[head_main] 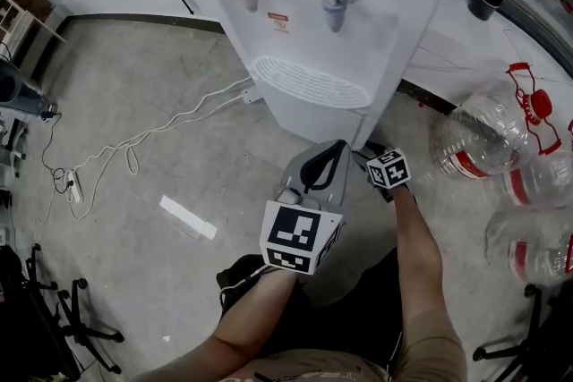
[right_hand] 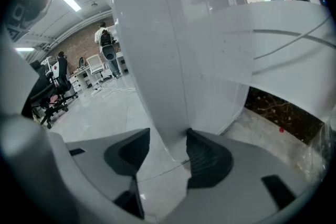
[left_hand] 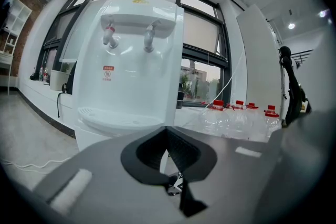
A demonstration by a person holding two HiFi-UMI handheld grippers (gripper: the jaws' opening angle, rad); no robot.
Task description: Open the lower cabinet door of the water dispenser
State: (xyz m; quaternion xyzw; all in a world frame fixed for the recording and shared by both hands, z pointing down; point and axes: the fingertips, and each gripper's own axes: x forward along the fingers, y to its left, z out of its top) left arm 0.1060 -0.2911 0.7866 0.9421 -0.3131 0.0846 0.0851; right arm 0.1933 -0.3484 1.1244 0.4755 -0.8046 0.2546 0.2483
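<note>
The white water dispenser stands ahead with a red tap and a blue tap over a drip tray. Its lower cabinet door shows as a short white front below the tray. My left gripper hangs just in front of that door, jaws shut on nothing; in the left gripper view the left gripper covers most of the dispenser. My right gripper is at the cabinet's lower right corner. In the right gripper view the right gripper stands open astride a white vertical edge of the dispenser, its right pad against the panel.
Large empty water bottles with red caps lie on the floor at the right. A white cable runs left from the dispenser to a power strip. A white strip lies on the floor. Office chairs stand further off.
</note>
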